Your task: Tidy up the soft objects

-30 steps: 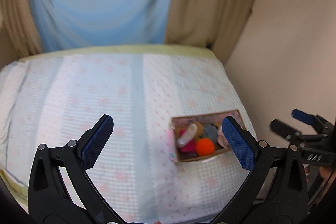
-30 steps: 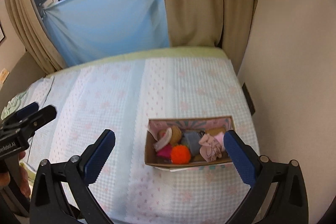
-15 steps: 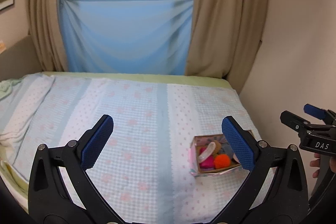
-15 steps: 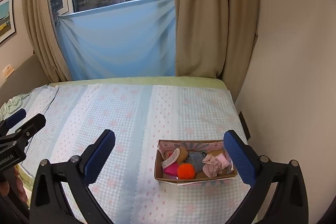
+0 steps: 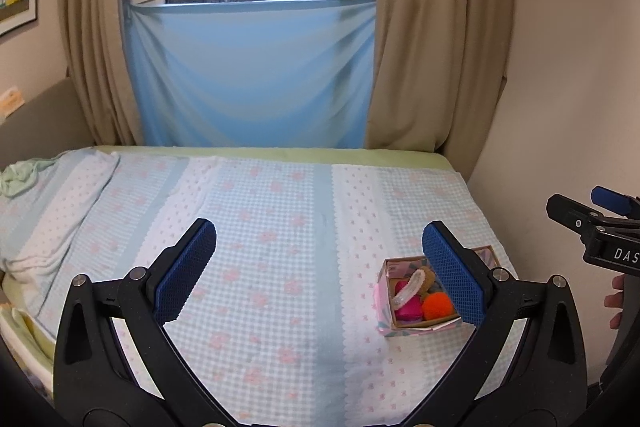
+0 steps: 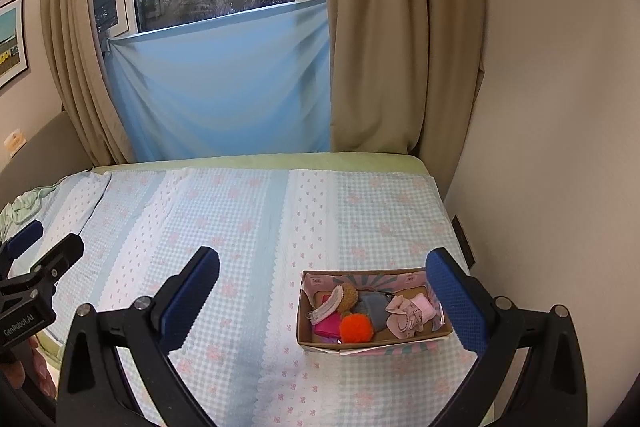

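Left tool spread wide and empty above the bed, right tool likewise gaping, small cardboard box of soft toys resting on the pale blue checked bedspread near the wall.

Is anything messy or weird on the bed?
Mostly tidy. The soft toys sit inside the box, none spilled. Only a crumpled green cloth is bunched at the bed's far left edge, and the blanket beside it is rumpled.

Left gripper is held level, jaws spread wide, nothing gripped. Right gripper is held likewise, jaws wide, empty. Fingertips of a hand are seen behind its handle
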Available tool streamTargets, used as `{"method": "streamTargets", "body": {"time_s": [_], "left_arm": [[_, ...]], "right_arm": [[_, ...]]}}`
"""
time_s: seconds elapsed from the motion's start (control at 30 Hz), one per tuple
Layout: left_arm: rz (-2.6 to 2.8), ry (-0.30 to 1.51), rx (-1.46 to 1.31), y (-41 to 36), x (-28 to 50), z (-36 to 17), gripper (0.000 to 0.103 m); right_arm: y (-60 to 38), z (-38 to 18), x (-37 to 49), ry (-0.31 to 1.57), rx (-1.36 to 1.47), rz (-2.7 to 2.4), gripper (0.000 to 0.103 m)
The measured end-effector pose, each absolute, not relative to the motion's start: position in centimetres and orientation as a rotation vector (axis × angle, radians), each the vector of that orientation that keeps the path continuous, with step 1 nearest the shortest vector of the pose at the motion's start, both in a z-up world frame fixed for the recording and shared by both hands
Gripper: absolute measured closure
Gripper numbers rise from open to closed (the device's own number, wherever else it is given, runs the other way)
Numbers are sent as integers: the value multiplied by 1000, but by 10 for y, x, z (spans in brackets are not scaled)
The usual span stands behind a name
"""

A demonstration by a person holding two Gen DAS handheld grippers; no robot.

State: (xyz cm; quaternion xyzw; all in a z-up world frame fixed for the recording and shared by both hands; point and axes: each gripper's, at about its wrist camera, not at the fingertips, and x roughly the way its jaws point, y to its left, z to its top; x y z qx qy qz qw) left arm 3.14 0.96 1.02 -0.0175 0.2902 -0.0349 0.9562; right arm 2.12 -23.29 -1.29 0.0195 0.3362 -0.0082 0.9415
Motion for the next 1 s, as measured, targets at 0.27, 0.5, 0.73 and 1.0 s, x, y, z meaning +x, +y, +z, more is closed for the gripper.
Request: {"method": "streamTargets", "body": {"time_s": [0.27, 0.5, 0.73, 1.0], "left_arm": [[-68, 588, -33, 10, 30, 9, 0], [-62, 594, -33, 7, 28, 6, 0], [-72, 591, -39, 8, 26, 7, 0], [-76, 582, -24, 3, 25, 9, 0]], "right_arm": [[-233, -12, 20, 687, 40, -18, 0], [-234, -14, 20, 686, 41, -19, 0], [-236, -11, 20, 681, 48, -25, 0], [-237, -11, 21, 675, 50, -31, 0]]}}
